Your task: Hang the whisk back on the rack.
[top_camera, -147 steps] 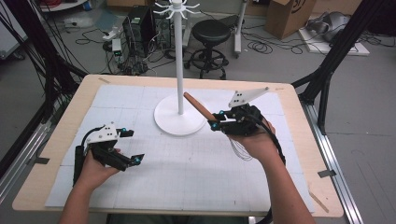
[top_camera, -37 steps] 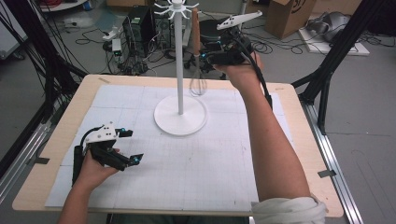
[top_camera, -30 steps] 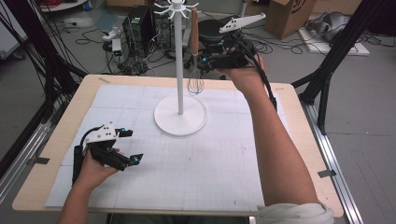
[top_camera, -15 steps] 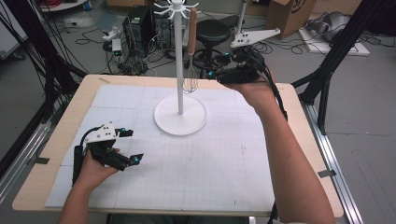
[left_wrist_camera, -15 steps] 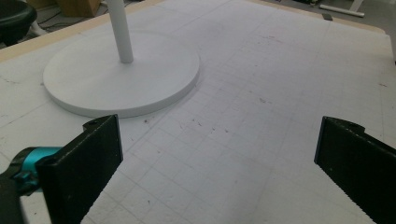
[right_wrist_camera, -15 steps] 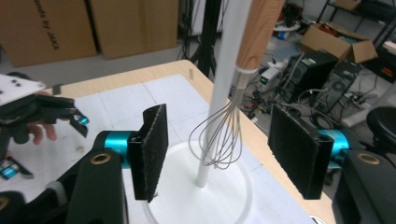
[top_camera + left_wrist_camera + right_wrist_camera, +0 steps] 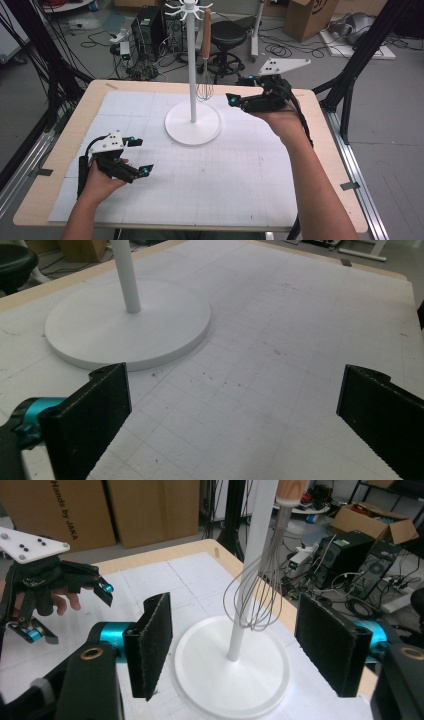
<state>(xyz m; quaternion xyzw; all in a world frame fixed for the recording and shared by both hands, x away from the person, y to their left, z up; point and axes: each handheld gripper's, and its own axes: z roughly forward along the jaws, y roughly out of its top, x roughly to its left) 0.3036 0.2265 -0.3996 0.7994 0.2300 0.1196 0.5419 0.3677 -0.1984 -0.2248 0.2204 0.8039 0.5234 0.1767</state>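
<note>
A wire whisk (image 7: 205, 55) with a wooden handle hangs from a hook at the top of the white stand (image 7: 192, 75), its wires (image 7: 255, 595) beside the pole. My right gripper (image 7: 239, 90) is to the right of the stand, a little above the table. Its jaws have just been opening and stand open (image 7: 232, 645); the whisk hangs free beyond them, touching neither pad. My left gripper (image 7: 141, 156) rests open on the white grid mat at the front left, with nothing between its jaws (image 7: 235, 415), and it also appears in the right gripper view (image 7: 70, 611).
The stand's round white base (image 7: 193, 125) sits at the back middle of the mat (image 7: 235, 180), also seen as the base (image 7: 125, 330) in the left gripper view. Behind the table are a black stool (image 7: 231, 35), cardboard boxes and cables on the floor.
The right gripper, earlier up by the stand's top with the whisk handle in it, has let go, opened and moved right and down. The whisk now hangs from the hook. The left gripper stayed still.
</note>
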